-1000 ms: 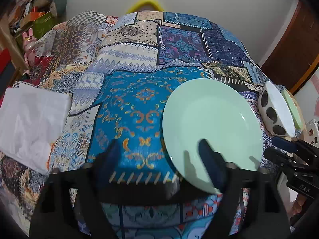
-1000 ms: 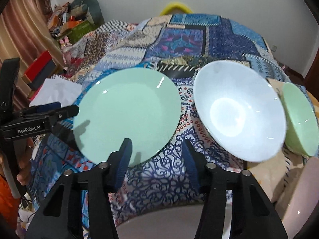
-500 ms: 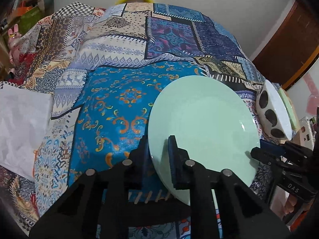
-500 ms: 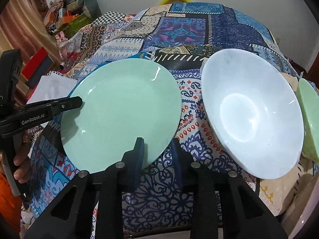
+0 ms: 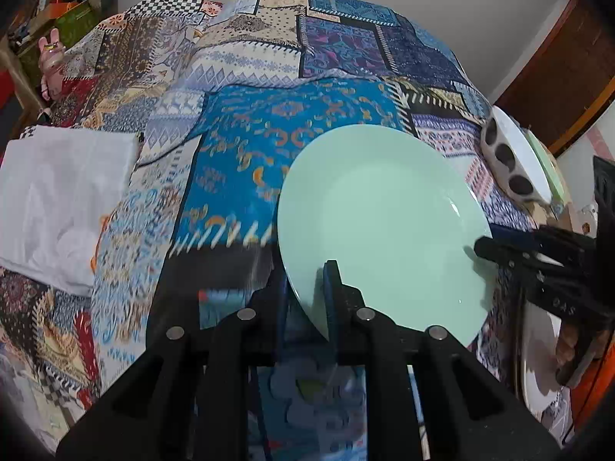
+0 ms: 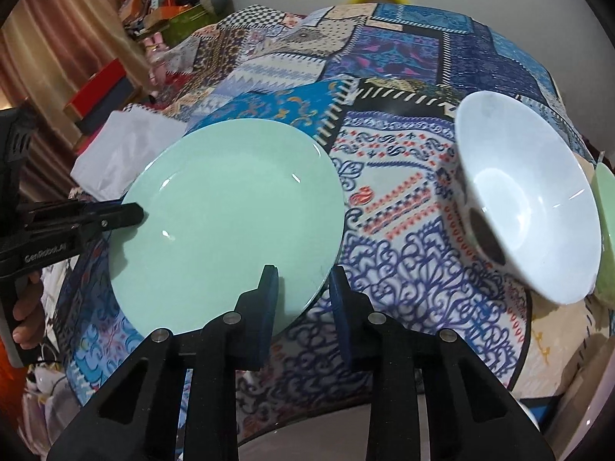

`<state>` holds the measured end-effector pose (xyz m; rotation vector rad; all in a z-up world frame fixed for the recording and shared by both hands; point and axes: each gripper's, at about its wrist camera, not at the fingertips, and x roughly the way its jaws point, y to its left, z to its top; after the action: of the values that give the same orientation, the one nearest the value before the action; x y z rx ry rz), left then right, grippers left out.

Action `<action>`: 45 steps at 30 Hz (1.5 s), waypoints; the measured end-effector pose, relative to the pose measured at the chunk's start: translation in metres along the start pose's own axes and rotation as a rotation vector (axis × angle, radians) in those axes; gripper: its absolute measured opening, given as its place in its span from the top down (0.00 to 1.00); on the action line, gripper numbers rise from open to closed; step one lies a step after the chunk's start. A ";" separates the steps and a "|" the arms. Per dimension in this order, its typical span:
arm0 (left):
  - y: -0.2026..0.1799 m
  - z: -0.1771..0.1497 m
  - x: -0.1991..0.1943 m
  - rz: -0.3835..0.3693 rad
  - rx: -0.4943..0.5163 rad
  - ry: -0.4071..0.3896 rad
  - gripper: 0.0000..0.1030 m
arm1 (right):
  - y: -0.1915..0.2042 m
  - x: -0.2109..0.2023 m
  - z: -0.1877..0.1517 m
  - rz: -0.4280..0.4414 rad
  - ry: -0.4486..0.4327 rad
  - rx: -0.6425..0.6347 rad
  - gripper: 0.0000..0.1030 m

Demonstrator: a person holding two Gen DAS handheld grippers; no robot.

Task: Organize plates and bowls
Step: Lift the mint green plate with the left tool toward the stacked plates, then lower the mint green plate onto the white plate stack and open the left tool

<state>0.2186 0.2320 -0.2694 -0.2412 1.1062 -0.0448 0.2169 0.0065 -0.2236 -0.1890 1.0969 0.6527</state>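
Note:
A mint green plate (image 5: 380, 223) is tilted up off the patchwork cloth. My left gripper (image 5: 307, 292) is shut on its near left rim. The same green plate (image 6: 226, 226) shows in the right wrist view, where my right gripper (image 6: 303, 288) straddles its near right rim with jaws apart. The left gripper (image 6: 130, 213) shows at that plate's left edge, and the right gripper (image 5: 480, 249) shows in the left wrist view. A white bowl with dark spots (image 6: 530, 199) sits right of the plate, also in the left wrist view (image 5: 507, 157). A green bowl (image 6: 605, 230) lies behind it.
A patchwork cloth (image 5: 269, 88) covers the round table. A folded white cloth (image 5: 57, 199) lies at the left, also in the right wrist view (image 6: 119, 146). Boxes and clutter (image 6: 165, 11) stand at the far left. The table's near edge (image 6: 346, 407) is just below the grippers.
My left gripper has gone from open to shut on the green plate's rim and lifted that side. My right gripper narrowed, then opened a little and moved to the plate's right rim.

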 end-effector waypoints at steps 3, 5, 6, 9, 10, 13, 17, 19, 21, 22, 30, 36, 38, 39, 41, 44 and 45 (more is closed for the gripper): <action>0.003 -0.007 -0.003 -0.021 -0.013 0.011 0.83 | 0.001 0.001 0.000 0.011 0.010 -0.015 0.76; 0.005 -0.008 -0.002 -0.035 -0.021 0.016 0.83 | 0.002 0.002 0.003 0.009 0.016 -0.024 0.76; 0.006 -0.007 0.000 -0.040 -0.030 0.024 0.83 | 0.001 0.003 0.005 0.004 0.019 -0.025 0.76; 0.008 -0.003 0.003 -0.049 -0.048 0.029 0.83 | 0.000 0.008 0.009 -0.012 0.026 -0.029 0.76; 0.009 -0.001 0.005 -0.051 -0.047 0.029 0.83 | 0.000 0.010 0.011 -0.016 0.029 -0.030 0.76; 0.008 0.001 0.008 -0.054 -0.031 0.023 0.82 | -0.001 0.015 0.012 -0.017 0.034 -0.033 0.76; 0.006 0.001 0.011 -0.053 -0.010 0.013 0.80 | 0.001 0.020 0.011 -0.007 0.021 -0.027 0.75; 0.004 0.000 0.010 -0.043 -0.002 0.003 0.80 | 0.001 0.019 0.009 -0.008 0.014 -0.028 0.76; 0.003 0.000 0.009 -0.035 0.005 0.000 0.80 | 0.000 0.016 0.007 -0.005 0.003 -0.017 0.78; 0.002 -0.001 0.009 -0.034 0.002 0.000 0.80 | -0.001 0.015 0.007 -0.004 0.000 -0.011 0.78; -0.005 -0.008 -0.002 -0.028 -0.005 -0.022 0.80 | -0.003 0.002 0.003 0.000 -0.027 0.019 0.81; -0.014 -0.008 -0.019 -0.036 0.003 -0.055 0.80 | -0.006 -0.015 0.002 0.012 -0.056 0.033 0.81; -0.018 -0.009 -0.027 -0.039 0.010 -0.069 0.80 | -0.006 -0.022 0.001 0.015 -0.072 0.037 0.81; -0.020 -0.009 -0.031 -0.040 0.014 -0.074 0.80 | -0.006 -0.027 0.000 0.011 -0.082 0.035 0.81; -0.025 -0.010 -0.038 -0.041 0.020 -0.083 0.80 | -0.004 -0.033 0.000 0.006 -0.095 0.030 0.81; -0.032 -0.011 -0.048 -0.041 0.026 -0.094 0.80 | -0.004 -0.045 -0.002 0.000 -0.113 0.027 0.81; -0.034 -0.012 -0.051 -0.042 0.029 -0.098 0.80 | -0.004 -0.049 -0.003 0.000 -0.118 0.027 0.81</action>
<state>0.1882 0.2045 -0.2223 -0.2380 1.0019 -0.0854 0.2023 -0.0173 -0.1834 -0.1263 0.9919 0.6406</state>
